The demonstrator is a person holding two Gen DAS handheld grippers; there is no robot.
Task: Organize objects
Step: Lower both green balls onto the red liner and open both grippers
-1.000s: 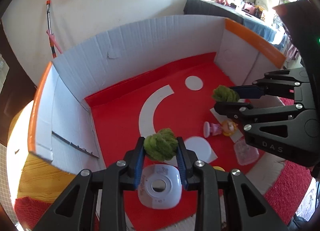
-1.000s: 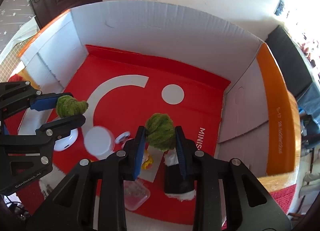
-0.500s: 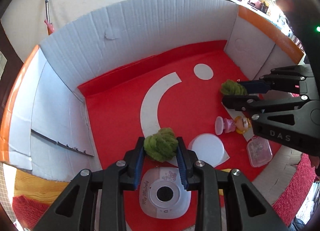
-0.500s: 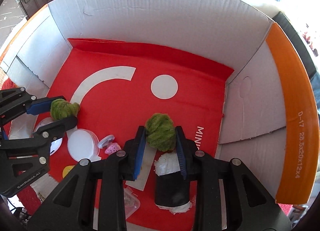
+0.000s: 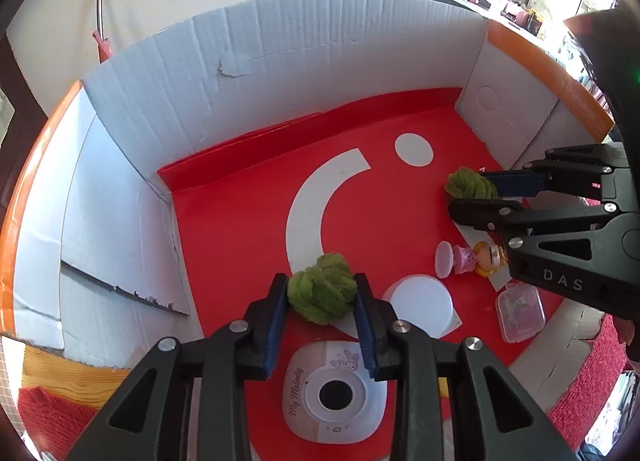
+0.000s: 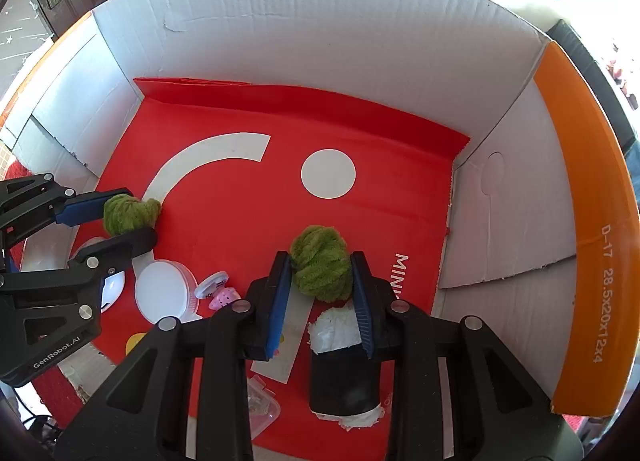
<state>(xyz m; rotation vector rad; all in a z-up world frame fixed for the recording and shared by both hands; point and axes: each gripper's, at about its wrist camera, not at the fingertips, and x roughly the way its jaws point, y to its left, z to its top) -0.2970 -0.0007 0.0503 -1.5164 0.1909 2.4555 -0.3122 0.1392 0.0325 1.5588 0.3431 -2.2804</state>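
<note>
Two green yarn balls are held over an open cardboard box (image 5: 320, 61) with a red floor. My left gripper (image 5: 322, 289) is shut on one green yarn ball (image 5: 322, 287), above the near left part of the floor. In the same view my right gripper (image 5: 472, 195) is shut on the other green yarn ball (image 5: 470, 184) at the right. The right wrist view shows my right gripper (image 6: 320, 267) clamping its yarn ball (image 6: 320, 261) and, at the left, my left gripper (image 6: 138, 217) clamping its yarn ball (image 6: 128, 213).
On the box floor lie a white toy camera (image 5: 336, 393), a round white lid (image 5: 420, 303), a small doll (image 5: 472, 259), a clear plastic case (image 5: 520, 311) and a black cylinder with white stuffing (image 6: 344, 373). White walls (image 6: 320, 41) enclose three sides.
Both views have tipped a little further down, so the box fills more of each. Both yarn balls stay clamped between the pads.
</note>
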